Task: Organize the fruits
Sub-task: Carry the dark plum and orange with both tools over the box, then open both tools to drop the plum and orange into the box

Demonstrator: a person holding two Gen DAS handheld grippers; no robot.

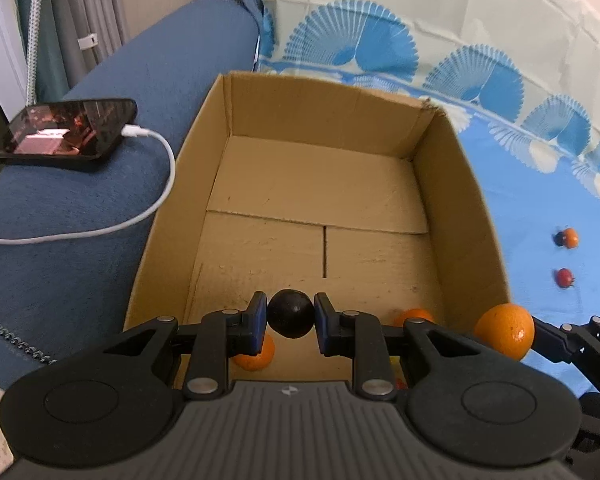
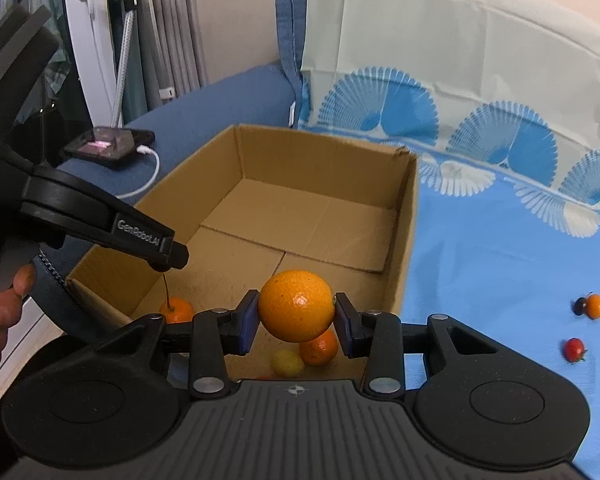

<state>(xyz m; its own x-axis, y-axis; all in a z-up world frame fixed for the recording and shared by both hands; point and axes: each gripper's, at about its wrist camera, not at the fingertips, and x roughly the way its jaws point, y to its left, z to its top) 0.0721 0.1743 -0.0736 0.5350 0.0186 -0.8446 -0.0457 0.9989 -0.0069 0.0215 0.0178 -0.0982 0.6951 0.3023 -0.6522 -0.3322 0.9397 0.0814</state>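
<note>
Part done: several fruits lie in the box point(image 2: 404, 216). Left gripper point(image 1: 290, 320) clamps a dark fruit point(image 1: 290, 319), right gripper point(image 2: 296, 312) clamps an orange point(image 2: 296, 306), both over the box. Three small fruits point(image 2: 574, 349) remain on the cloth point(image 2: 500, 280).

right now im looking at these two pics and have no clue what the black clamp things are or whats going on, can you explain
There is no robot here. A person holds a two-finger clamp in each hand, and each clamp carries a wide-angle camera looking forward along its fingers. So each picture is one clamp's own view.

In the left-hand view, the left gripper is shut on a small dark round fruit, above the near end of a cardboard box. In the right-hand view, the right gripper is shut on an orange, also over the box.

A few orange and yellow fruits already lie inside. The box sits on a blue patterned cloth, where three small fruits remain. A phone charges nearby.
</note>
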